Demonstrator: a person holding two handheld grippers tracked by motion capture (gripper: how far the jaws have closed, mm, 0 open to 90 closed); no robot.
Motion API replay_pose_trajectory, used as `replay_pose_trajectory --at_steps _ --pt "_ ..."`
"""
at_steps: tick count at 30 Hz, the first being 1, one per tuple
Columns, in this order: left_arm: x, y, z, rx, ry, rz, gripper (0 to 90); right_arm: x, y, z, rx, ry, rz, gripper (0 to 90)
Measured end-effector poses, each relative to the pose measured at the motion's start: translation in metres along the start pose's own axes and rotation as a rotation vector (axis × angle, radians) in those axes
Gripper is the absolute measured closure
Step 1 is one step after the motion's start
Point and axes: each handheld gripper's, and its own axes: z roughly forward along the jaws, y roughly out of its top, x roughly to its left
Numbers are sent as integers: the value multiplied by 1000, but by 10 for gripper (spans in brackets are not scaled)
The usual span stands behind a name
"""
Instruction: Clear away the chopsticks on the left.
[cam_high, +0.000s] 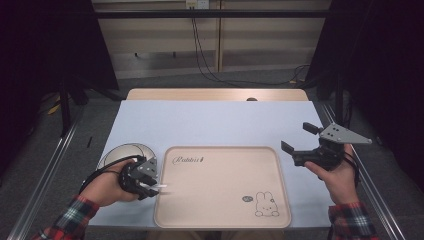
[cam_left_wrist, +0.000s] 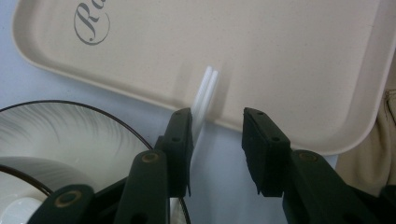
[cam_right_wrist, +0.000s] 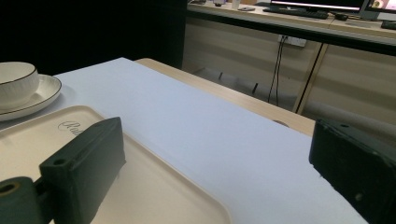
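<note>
The thin white stick (cam_left_wrist: 206, 91) lies across the near rim of the beige tray (cam_left_wrist: 299, 60) — its tip over the tray, its tail against the inner face of one pad of my left tongs (cam_left_wrist: 217, 140), whose jaws stand apart around it, not pinching. Saucer (cam_left_wrist: 60, 126) just beside. My right tongs (cam_high: 300, 137) hover wide open above the worktop (cam_high: 215, 122).

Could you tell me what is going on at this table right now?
A person holds a gripper in each hand at a table. The left gripper has a thin white stick-like item lying against one jaw, its tip over the edge of the beige tray; there is a gap to the other jaw, so no firm grip shows. A cup and saucer sit just left of the tray. The right gripper hovers open beside the tray, holding nothing.
</note>
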Motion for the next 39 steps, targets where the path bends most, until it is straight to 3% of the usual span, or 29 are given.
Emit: replay_pose_trajectory --at_steps 12,18,23,28,36,39 --pt "0 0 1 -8 2 11 674 0 0 1 1 4 -6 32" --pt "1 0 1 -13 12 38 675 1 -1 1 4 8 -5 34" --pt "0 0 2 -16 19 32 677 1 -1 1 5 8 -6 34" --pt "-1 -1 7 -5 -6 30 675 1 -1 1 4 7 -6 34" --pt "1 -1 5 -1 7 51 678 0 -1 1 1 14 -5 35" --pt "1 -1 6 -1 5 37 686 0 -1 1 5 13 -5 35"
